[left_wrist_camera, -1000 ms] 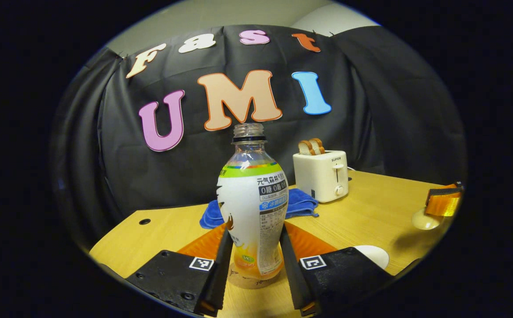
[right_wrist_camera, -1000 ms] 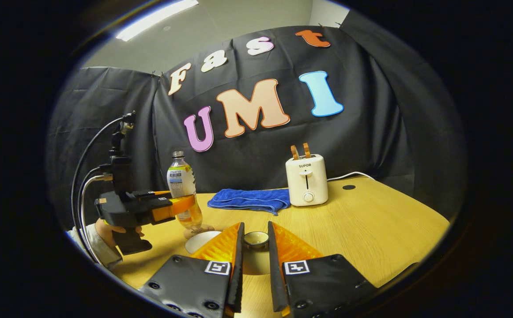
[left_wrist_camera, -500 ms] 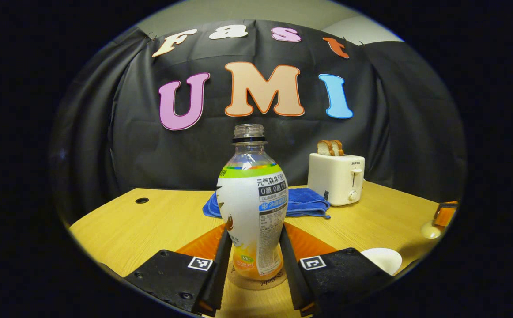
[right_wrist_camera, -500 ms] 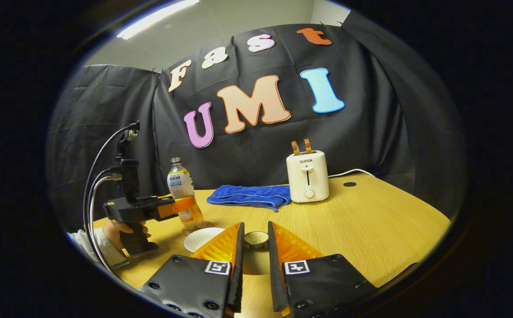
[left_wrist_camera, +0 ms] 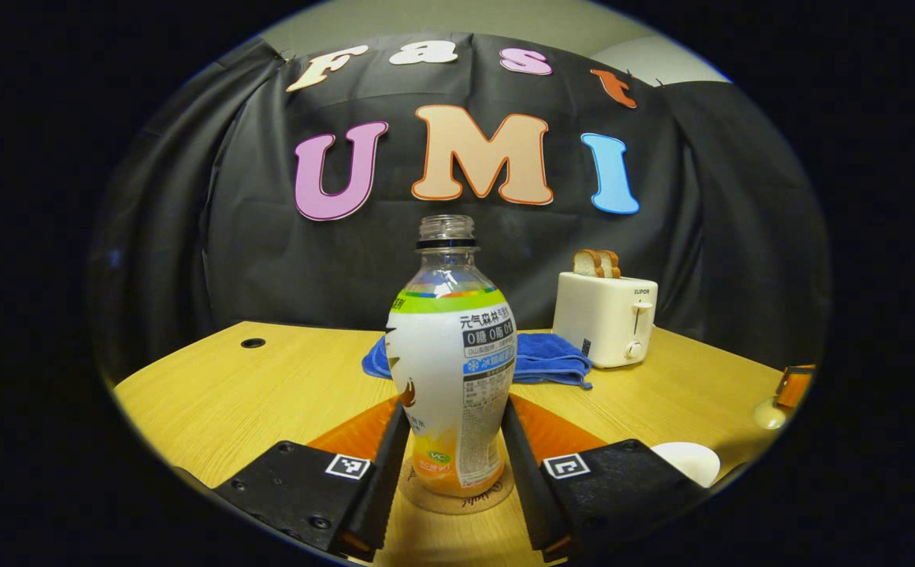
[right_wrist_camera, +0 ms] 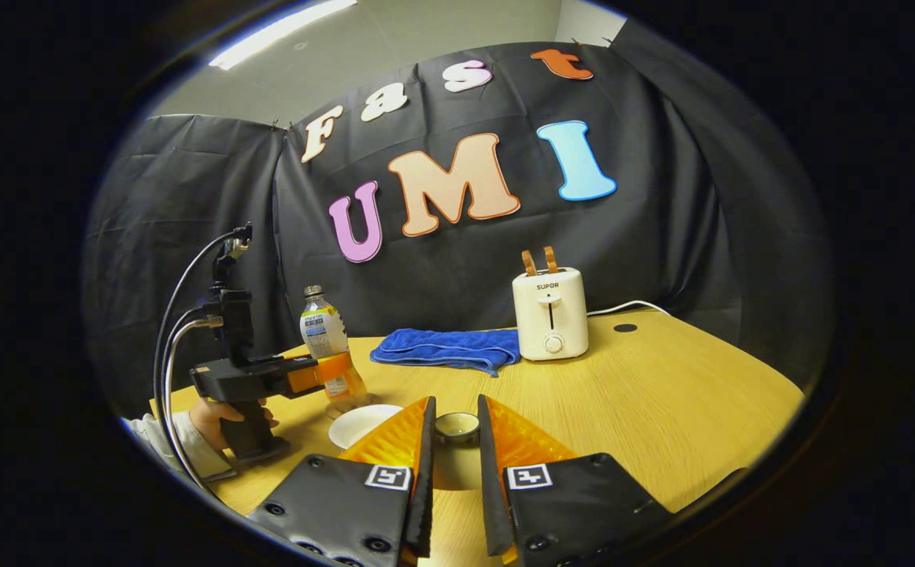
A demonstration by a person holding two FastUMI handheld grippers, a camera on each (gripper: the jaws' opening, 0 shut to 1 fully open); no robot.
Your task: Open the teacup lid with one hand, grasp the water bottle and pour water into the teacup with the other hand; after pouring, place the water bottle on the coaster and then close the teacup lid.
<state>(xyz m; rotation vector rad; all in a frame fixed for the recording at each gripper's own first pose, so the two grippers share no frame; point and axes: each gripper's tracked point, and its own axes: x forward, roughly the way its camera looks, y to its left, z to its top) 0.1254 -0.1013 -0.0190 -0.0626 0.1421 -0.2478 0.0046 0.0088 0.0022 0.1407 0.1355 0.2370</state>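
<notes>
Plastic water bottle (left_wrist_camera: 450, 370), uncapped and upright, stands on the round coaster (left_wrist_camera: 457, 496), gripped low at its waist by both fingers of the left gripper (left_wrist_camera: 448, 465). It is likely light, thin-walled and slippery; hold at the waist. The right gripper (right_wrist_camera: 453, 465) pinches the teacup lid (right_wrist_camera: 457, 426) by its knob, fingers narrow. Wooden table (right_wrist_camera: 662, 402) is smooth; a white dish (right_wrist_camera: 359, 423) lies at 10 o'clock of the lid, blue towel (right_wrist_camera: 450, 349) and toaster (right_wrist_camera: 550, 315) at 12 o'clock.

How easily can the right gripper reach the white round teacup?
Probably easily: the white round teacup sits close beside the right gripper with bare wooden table between, though it grips the beige lid.
</notes>
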